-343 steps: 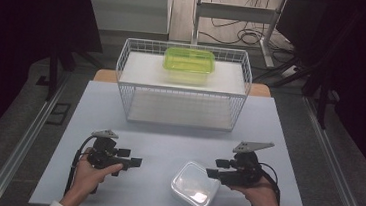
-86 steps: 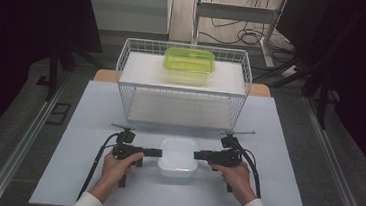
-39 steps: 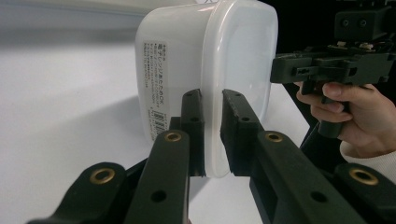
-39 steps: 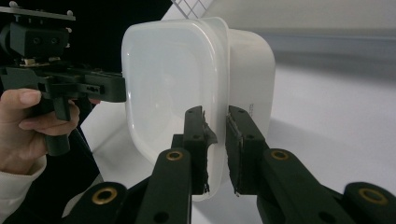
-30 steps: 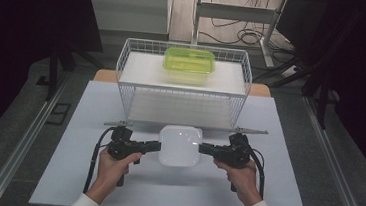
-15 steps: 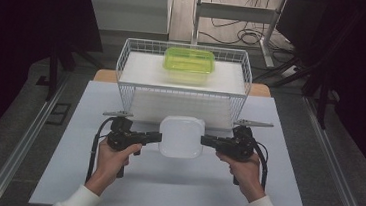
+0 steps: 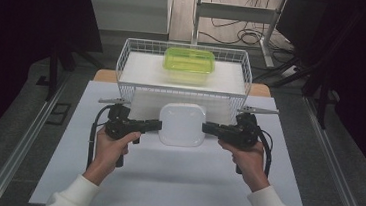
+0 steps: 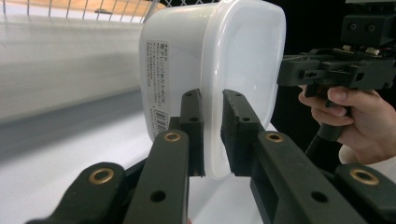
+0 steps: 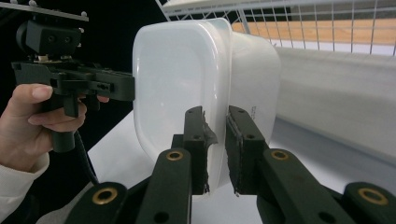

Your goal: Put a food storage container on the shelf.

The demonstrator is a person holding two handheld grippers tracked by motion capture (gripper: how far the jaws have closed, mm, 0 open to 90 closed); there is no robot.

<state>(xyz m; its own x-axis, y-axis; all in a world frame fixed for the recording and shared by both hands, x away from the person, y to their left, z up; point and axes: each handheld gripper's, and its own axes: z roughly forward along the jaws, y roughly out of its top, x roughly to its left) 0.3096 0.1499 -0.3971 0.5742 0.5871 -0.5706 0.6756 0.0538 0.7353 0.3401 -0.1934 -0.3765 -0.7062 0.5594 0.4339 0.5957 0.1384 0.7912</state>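
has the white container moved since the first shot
Yes. The white container, clamped between the left gripper and right gripper, went from the table's near right up toward the wire basket.

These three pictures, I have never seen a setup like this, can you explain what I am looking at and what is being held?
A person stands at a white table and holds a hand tool with two black jaws in each hand: the left gripper and the right gripper. The high view looks down from above. The other two come from small cameras riding on each gripper, looking along its jaws. Together the grippers hold a white plastic box with its lid on, one clamped on each side of its rim, just in front of a white wire basket. Inside the basket sits a green box.
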